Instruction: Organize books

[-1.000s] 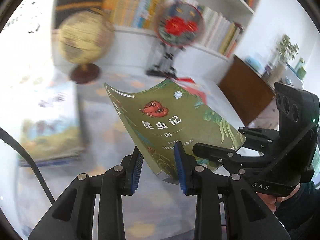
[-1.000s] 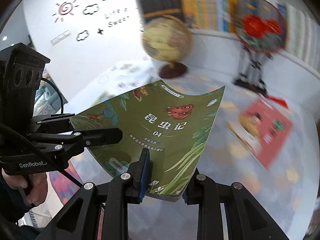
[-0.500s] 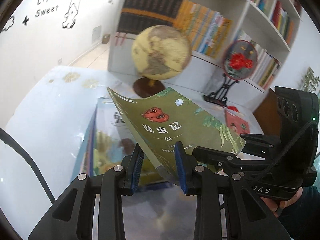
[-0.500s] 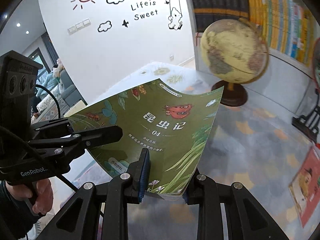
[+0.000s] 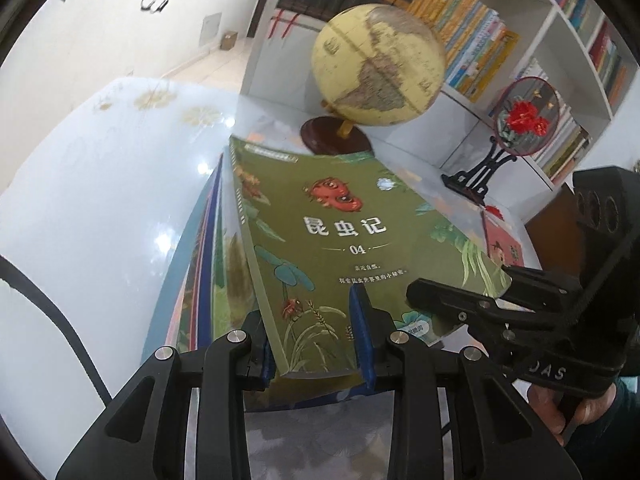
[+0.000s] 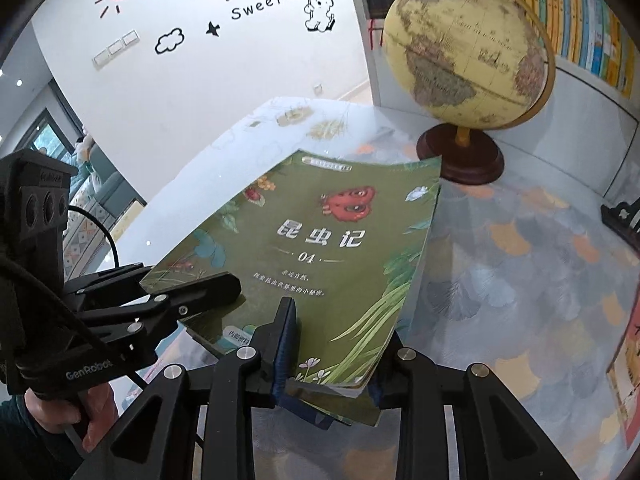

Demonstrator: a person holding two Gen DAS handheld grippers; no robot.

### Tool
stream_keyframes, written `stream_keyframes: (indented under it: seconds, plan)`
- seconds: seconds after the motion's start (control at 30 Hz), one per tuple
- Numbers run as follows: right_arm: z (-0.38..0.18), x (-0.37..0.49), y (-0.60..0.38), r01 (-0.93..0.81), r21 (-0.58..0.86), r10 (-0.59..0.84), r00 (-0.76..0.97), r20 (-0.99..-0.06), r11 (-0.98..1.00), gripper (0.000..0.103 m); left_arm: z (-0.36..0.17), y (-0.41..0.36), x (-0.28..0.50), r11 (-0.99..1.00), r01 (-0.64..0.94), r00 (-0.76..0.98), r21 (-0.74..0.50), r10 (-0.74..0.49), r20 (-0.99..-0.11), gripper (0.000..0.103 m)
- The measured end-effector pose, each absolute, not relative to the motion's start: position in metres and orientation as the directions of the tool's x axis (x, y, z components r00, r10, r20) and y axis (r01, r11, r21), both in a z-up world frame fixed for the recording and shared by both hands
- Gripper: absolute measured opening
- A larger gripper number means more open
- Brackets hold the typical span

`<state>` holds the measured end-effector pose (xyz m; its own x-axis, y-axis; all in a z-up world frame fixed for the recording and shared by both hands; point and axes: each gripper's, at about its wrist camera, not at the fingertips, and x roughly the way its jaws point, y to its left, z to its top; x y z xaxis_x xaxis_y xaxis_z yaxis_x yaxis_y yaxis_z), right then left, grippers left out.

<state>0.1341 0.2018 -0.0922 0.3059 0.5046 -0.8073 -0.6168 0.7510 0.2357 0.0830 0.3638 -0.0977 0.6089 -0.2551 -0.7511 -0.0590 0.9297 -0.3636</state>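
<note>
Both tools grip one green book (image 5: 352, 240) by its near edge: the left tool (image 5: 316, 344) is clamped on the spine corner, and the right tool (image 6: 332, 356), whose jaws have just been opening slightly with the book between them, pinches the corner by the open page edge. Held tilted, the book lies just over a stack of books (image 5: 208, 264) on the table (image 6: 520, 280), in front of the globe (image 5: 378, 66); whether it touches the stack cannot be told. A red book (image 5: 502, 246) lies apart, beside a round fan on a black stand (image 5: 524, 118) before the bookshelf (image 5: 560, 8).
</note>
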Motion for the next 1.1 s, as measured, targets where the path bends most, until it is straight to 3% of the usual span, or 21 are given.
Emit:
stream_keyframes:
  seconds: [0.47, 0.53, 0.6, 0.8, 1.1]
  plan:
    - [-0.122, 0.133, 0.207, -0.593, 0.273, 0.466, 0.198, -0.862, 0.757, 0.039, -0.119, 0.384, 0.059, 0.918, -0.175, 0.562, -0.357, -0.205, -0.802, 0.028]
    - [-0.124, 0.131, 0.21, -0.604, 0.264, 0.459, 0.194, -0.867, 0.752, 0.05, -0.118, 0.388, 0.055, 0.917, -0.191, 0.568, -0.35, -0.188, -0.801, 0.03]
    - [-0.125, 0.129, 0.213, -0.611, 0.276, 0.473, 0.186, -0.861, 0.742, 0.054, -0.116, 0.391, 0.051, 0.919, -0.211, 0.573, -0.333, -0.16, -0.804, 0.03]
    - [-0.125, 0.119, 0.219, -0.638, 0.274, 0.481, 0.172, -0.86, 0.719, 0.054, -0.105, 0.396, 0.039, 0.924, -0.237, 0.59, -0.302, -0.11, -0.8, 0.03]
    - [-0.125, 0.111, 0.19, -0.602, 0.227, 0.42, 0.201, -0.885, 0.766, 0.055, -0.083, 0.37, 0.045, 0.938, -0.154, 0.615, -0.31, -0.155, -0.773, 0.03]
